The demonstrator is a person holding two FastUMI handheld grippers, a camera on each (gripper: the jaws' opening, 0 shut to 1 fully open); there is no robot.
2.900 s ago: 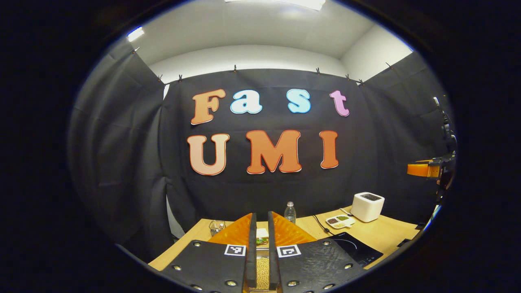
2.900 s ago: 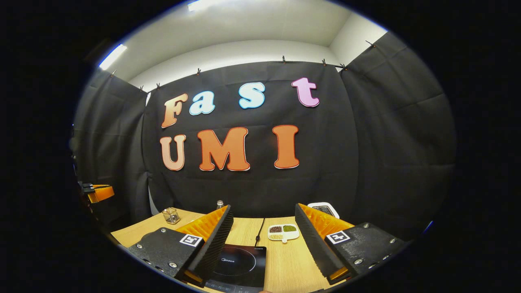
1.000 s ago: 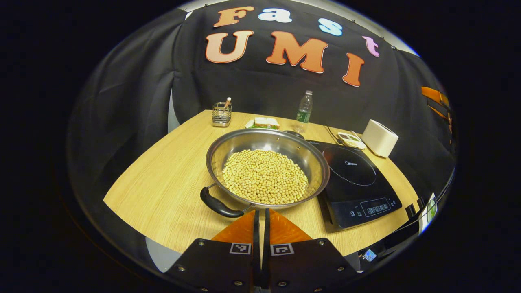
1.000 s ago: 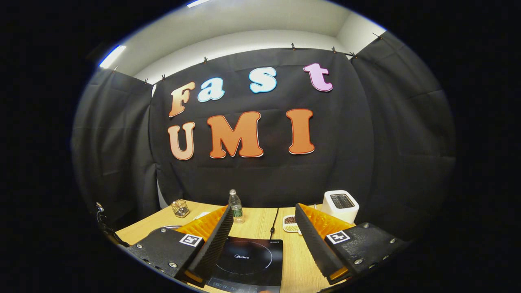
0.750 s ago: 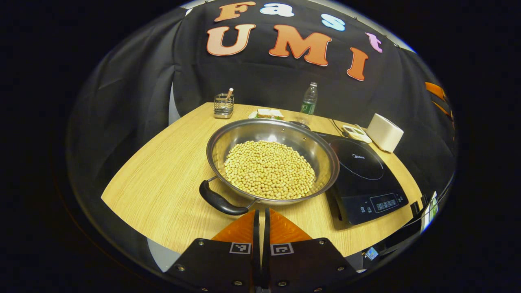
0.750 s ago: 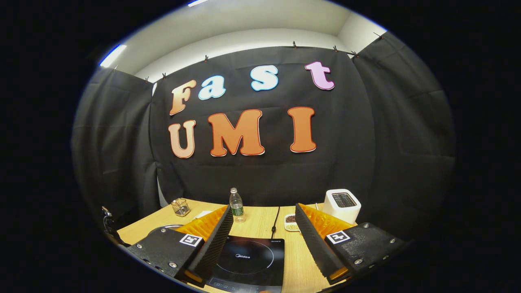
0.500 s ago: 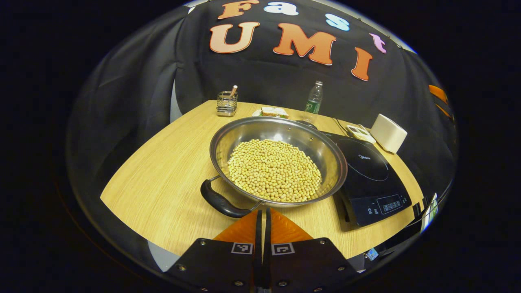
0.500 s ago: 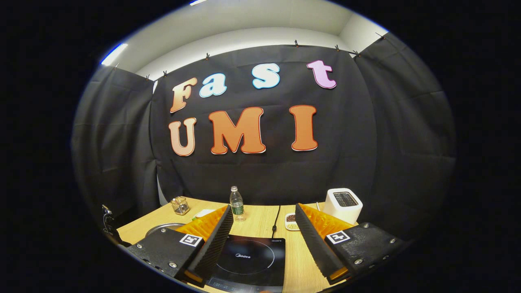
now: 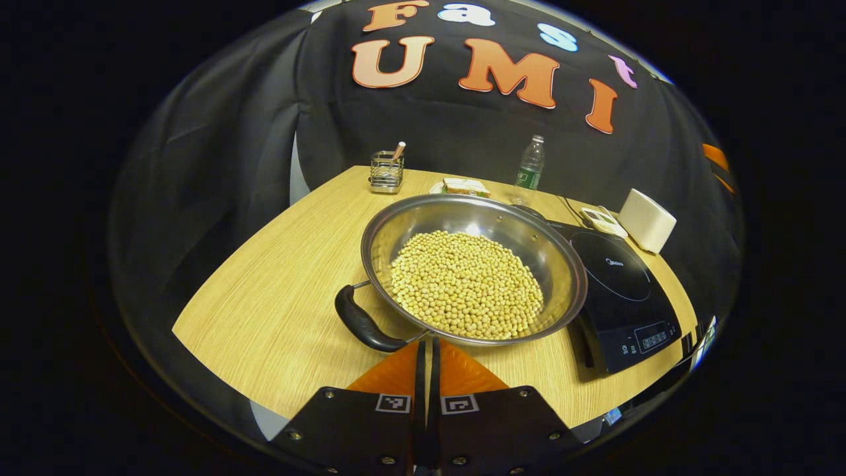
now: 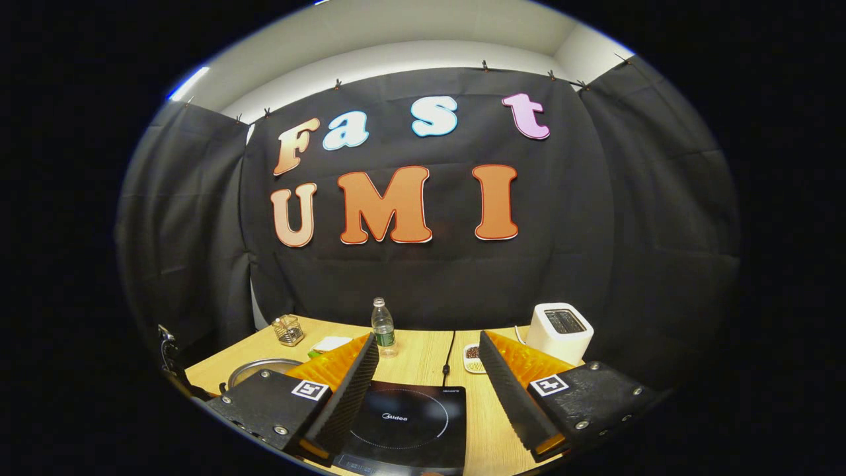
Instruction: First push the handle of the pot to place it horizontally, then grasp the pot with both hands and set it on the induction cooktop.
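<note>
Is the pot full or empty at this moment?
Partly full. The pot holds a layer of pale yellow beans covering its bottom, while bare steel wall shows above them up to the rim.

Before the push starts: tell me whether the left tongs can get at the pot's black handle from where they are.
Probably yes. The left tongs, shut, sit just short of the black handle, with bare table beside it and nothing between.

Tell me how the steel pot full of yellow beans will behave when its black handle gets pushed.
The round steel pot probably slides and pivots on the smooth wooden table. Its yellow beans likely make it heavy. The black handle looks rigid.
</note>
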